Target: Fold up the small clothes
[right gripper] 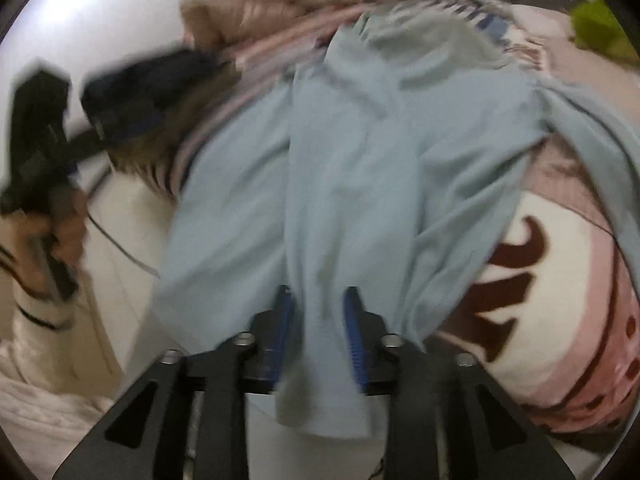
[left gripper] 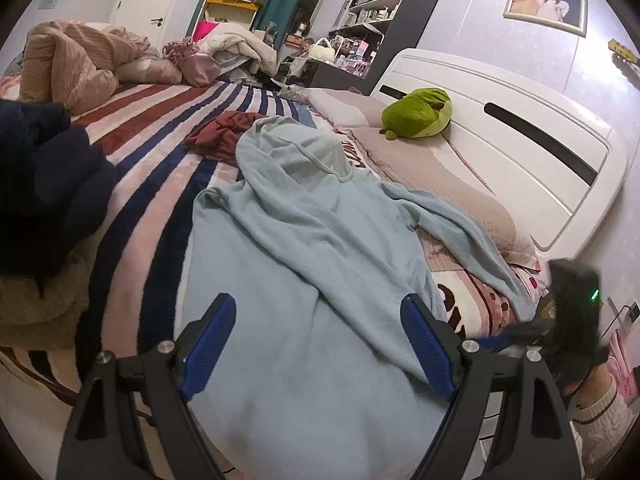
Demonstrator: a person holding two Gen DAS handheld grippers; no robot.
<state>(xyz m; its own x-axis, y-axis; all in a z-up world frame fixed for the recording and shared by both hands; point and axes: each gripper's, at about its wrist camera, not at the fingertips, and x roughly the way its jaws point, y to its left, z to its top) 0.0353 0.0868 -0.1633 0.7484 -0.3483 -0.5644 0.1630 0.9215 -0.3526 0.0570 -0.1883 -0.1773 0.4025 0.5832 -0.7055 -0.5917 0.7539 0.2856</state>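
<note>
A light blue hooded top (left gripper: pixel 320 248) lies spread on the bed, hood toward the headboard, one sleeve trailing right. My left gripper (left gripper: pixel 318 320) is open, its blue pads wide apart just above the top's lower body, holding nothing. My right gripper (right gripper: pixel 318 312) has its pads close together with the top's hem (right gripper: pixel 320 360) bunched between them; this view is blurred by motion. The right gripper also shows in the left wrist view (left gripper: pixel 568 320) at the right edge, blurred. The left gripper shows in the right wrist view (right gripper: pixel 40 152) at the far left.
The bed has a striped blanket (left gripper: pixel 160 132) and a white headboard (left gripper: pixel 500 132). A dark red garment (left gripper: pixel 224 132) lies beyond the hood. A dark navy garment (left gripper: pixel 44 176) sits at the left. A green plush toy (left gripper: pixel 418 112) rests on pillows.
</note>
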